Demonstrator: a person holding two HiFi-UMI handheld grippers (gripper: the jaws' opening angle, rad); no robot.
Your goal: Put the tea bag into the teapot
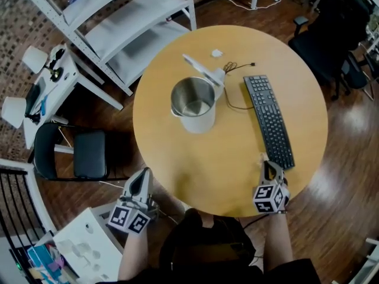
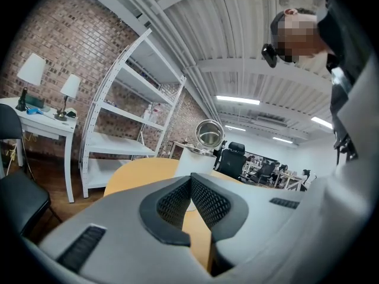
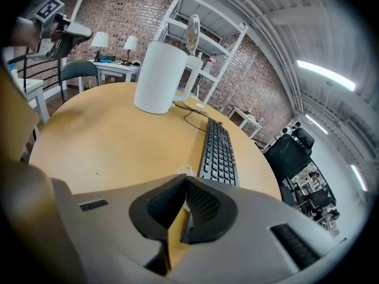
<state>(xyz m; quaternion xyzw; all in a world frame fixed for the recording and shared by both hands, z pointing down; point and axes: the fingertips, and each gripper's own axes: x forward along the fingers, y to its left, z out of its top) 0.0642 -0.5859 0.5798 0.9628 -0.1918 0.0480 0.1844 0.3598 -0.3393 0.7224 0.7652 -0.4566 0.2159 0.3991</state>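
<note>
Right claw (image 3: 185, 181) is pinched shut low over the bench (image 1: 213, 170), with the white tea bag (image 3: 185, 170) apparently nipped at its tips beside the keyboard (image 3: 218, 149). The teapot (image 1: 193, 104) sits lid-up mid-bench, ready to receive. The left claw (image 2: 190, 181), closed and empty, hangs clear.

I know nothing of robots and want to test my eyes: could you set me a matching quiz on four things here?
Things:
1 teapot lid
2 keyboard
3 left gripper
4 tea bag

Places or states:
A at the right gripper tips
B flipped open
C jaws shut, empty
D lying right of the teapot

Pairs: 1-B, 2-D, 3-C, 4-A
</note>
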